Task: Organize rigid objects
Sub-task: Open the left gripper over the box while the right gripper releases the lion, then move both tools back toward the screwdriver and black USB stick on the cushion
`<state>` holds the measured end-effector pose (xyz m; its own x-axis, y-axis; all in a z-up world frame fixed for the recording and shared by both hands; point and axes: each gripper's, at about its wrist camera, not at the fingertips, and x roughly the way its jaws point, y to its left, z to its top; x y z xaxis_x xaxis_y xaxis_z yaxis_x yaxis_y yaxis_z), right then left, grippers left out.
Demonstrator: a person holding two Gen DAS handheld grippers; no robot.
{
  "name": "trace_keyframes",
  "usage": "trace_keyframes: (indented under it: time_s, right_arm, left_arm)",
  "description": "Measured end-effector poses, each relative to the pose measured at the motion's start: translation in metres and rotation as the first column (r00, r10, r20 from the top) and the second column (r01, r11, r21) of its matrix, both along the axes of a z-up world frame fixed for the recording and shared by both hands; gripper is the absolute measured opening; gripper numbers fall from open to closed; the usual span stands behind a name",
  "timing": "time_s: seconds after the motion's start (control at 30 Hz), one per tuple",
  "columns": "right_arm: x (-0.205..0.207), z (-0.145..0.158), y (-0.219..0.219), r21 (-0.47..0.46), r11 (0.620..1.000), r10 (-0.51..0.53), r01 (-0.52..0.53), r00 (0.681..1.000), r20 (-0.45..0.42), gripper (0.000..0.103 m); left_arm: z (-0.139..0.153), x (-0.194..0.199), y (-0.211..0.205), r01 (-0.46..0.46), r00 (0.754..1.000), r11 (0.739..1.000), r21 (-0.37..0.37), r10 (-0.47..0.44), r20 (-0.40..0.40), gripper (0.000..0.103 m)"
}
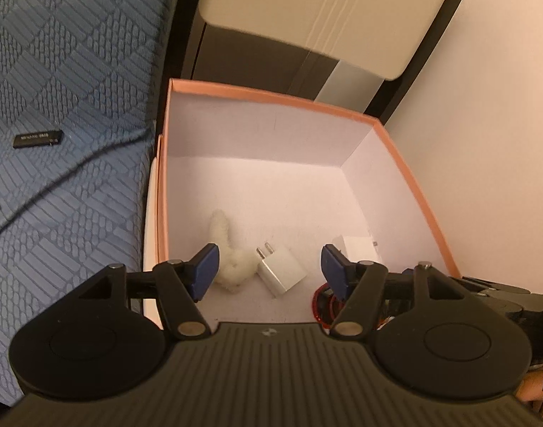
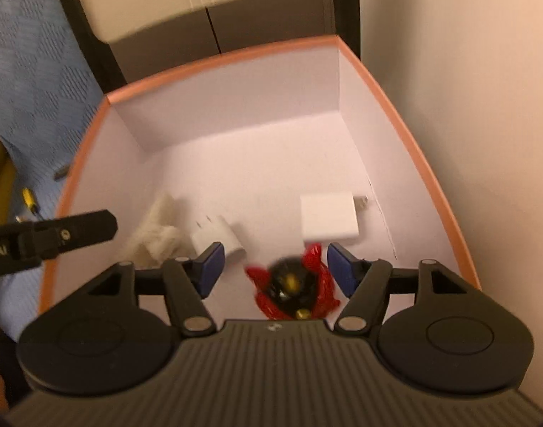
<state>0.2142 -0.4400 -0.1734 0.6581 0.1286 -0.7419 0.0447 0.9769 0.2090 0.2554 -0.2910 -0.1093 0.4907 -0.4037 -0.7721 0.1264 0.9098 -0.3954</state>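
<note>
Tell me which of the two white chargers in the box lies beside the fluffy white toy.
The smaller charger, its two prongs aimed toward the fluffy toy. The flatter, wider charger lies apart by the box's right wall.

A blue bedspread (image 1: 68, 82) carries a black stick (image 1: 37, 139) at far left; the box (image 1: 271, 96) stands at its right.
</note>
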Motion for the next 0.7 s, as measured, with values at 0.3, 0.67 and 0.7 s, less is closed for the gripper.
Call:
trace_keyframes:
  time_s: [0.3,0.67,0.7]
  right_arm:
    - [-0.023,0.056,0.023,0.011,1.000,0.019,-0.021,0.986,0.164,0.066]
    - [-0.050,0.109,0.074,-0.007,0.998,0.056,-0.056,0.947,0.317,0.066]
    - [-0.053,0.112,0.080,-0.017,0.998,0.064,-0.062,0.942,0.329,0.066]
  left_arm:
    - [0.050,-0.019,0.040,-0.033,0.990,0.999,-0.007,0.034,0.136,0.069]
    - [0.104,-0.050,0.120,-0.115,0.946,0.992,-0.060,0.128,0.299,0.069]
    - [0.106,-0.053,0.127,-0.121,0.942,0.991,-0.060,0.133,0.309,0.069]
